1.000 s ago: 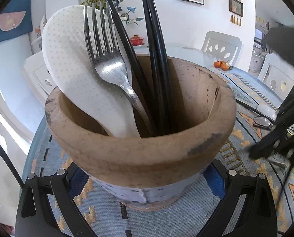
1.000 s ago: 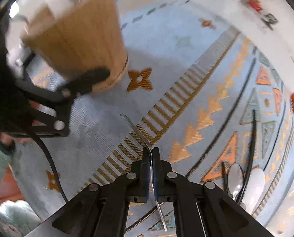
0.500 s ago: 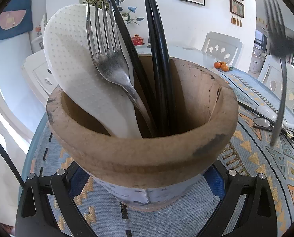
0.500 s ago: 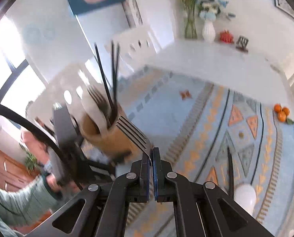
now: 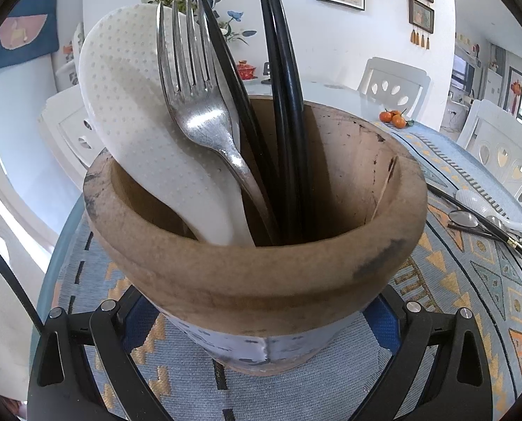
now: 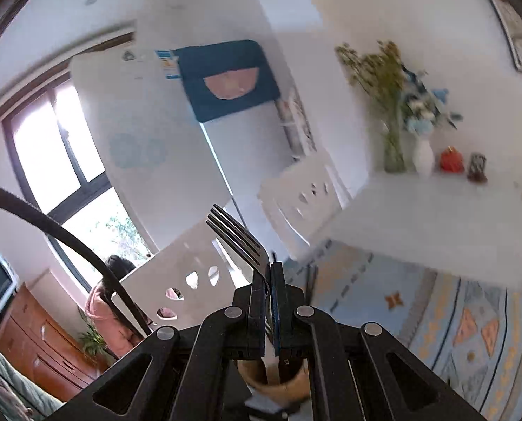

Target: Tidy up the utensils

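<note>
A wooden utensil holder (image 5: 261, 273) fills the left wrist view, with my left gripper (image 5: 261, 319) shut on its base, blue pads (image 5: 138, 319) pressed on both sides. Inside stand a white dotted rice paddle (image 5: 138, 122), a steel fork (image 5: 197, 105) and black chopsticks (image 5: 282, 87). My right gripper (image 6: 269, 273) is shut on a second fork (image 6: 239, 238), tines up and leaning left, high above the table. The holder (image 6: 278, 382) shows just below its fingers.
On the patterned cloth (image 5: 489, 280) to the right lie a metal spoon (image 5: 462, 218), a white spoon (image 5: 471, 198) and more black chopsticks (image 5: 489, 231). Oranges (image 5: 394, 118) sit farther back. White chairs (image 6: 180, 273) ring the table; a person in pink (image 6: 99, 308) stands beyond.
My right gripper has lifted the fork off the cloth, risen well above the holder and tilted upward. The fork has left the right side of the left wrist view. The left gripper has stayed still.
</note>
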Tool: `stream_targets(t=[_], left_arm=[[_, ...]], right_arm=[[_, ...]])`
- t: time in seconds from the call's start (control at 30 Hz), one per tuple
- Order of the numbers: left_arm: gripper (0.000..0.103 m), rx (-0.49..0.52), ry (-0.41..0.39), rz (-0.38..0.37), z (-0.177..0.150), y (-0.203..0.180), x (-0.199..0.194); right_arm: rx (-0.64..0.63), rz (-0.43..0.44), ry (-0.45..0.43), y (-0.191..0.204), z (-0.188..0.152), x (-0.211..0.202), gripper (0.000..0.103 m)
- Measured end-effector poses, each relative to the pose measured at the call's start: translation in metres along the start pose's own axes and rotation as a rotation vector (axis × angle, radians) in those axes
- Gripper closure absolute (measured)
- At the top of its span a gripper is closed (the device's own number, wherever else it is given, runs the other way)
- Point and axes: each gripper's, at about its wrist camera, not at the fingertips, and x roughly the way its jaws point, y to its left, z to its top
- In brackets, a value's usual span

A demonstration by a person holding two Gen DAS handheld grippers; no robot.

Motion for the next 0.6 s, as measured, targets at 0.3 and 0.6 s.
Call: stream_targets(t=[0.3, 0.6], left_arm=[[0.004, 0.006, -0.005, 0.007, 0.000, 0.000, -0.001], [0.004, 0.010, -0.008, 0.013, 0.000, -0.003, -0.003]], right_arm=[[0.003, 0.008, 0.080, 0.006, -0.021, 0.050, 0.101], [0.015, -0.014, 0.181, 0.000, -0.042, 0.067, 0.098]])
